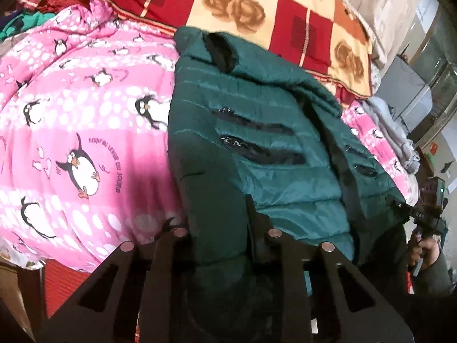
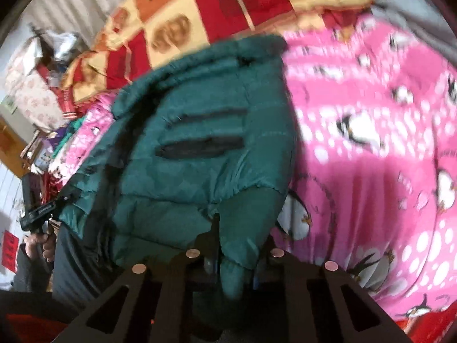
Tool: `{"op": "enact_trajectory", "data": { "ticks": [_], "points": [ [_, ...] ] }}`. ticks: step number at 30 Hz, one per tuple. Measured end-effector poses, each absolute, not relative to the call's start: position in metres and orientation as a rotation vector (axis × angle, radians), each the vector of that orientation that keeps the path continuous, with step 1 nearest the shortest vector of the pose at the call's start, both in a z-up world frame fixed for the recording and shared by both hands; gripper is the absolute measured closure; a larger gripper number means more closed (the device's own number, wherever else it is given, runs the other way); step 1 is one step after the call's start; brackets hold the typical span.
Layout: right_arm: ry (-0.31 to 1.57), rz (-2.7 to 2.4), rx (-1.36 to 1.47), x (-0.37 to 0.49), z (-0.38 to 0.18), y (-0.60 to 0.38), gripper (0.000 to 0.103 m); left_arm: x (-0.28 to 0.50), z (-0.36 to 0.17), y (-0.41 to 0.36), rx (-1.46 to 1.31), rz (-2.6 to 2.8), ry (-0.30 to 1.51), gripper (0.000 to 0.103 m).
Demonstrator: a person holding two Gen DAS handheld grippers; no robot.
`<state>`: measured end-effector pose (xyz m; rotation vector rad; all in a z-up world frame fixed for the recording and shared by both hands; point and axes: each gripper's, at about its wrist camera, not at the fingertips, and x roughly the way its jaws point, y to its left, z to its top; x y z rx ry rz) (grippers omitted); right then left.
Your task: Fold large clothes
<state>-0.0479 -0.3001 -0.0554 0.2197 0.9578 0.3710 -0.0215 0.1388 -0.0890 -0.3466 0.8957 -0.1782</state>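
**Holding a green jacket by its near hem over the bed**

Nearest, the left gripper [image 1: 225,228] and right gripper [image 2: 237,245] each pinch the hem of the green puffer jacket [image 1: 257,131], which lies on the pink penguin quilt [image 1: 85,131]. Judged risk: slick padded fabric could slip from either pinch or bunch unevenly. Open quilt flanks both sides; beyond, the checked blanket [image 1: 257,5] bounds the jacket's far collar.

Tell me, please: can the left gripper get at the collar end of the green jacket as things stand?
Probably not at once. The left gripper appears shut on the near hem of the green jacket; the collar lies at the far end on the pink penguin quilt, nothing covering it.
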Motion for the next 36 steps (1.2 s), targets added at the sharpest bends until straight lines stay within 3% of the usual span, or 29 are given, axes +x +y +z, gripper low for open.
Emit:
{"op": "enact_trajectory", "data": {
  "ticks": [7,36],
  "points": [
    [0.792,0.359,0.243,-0.077,-0.032,-0.312,0.09,-0.031,-0.085,0.147,-0.369,-0.197,0.895,0.084],
    [0.721,0.437,0.217,-0.141,-0.013,-0.312,0.093,-0.082,-0.053,0.122,-0.186,0.009,0.849,0.084]
  ]
}}
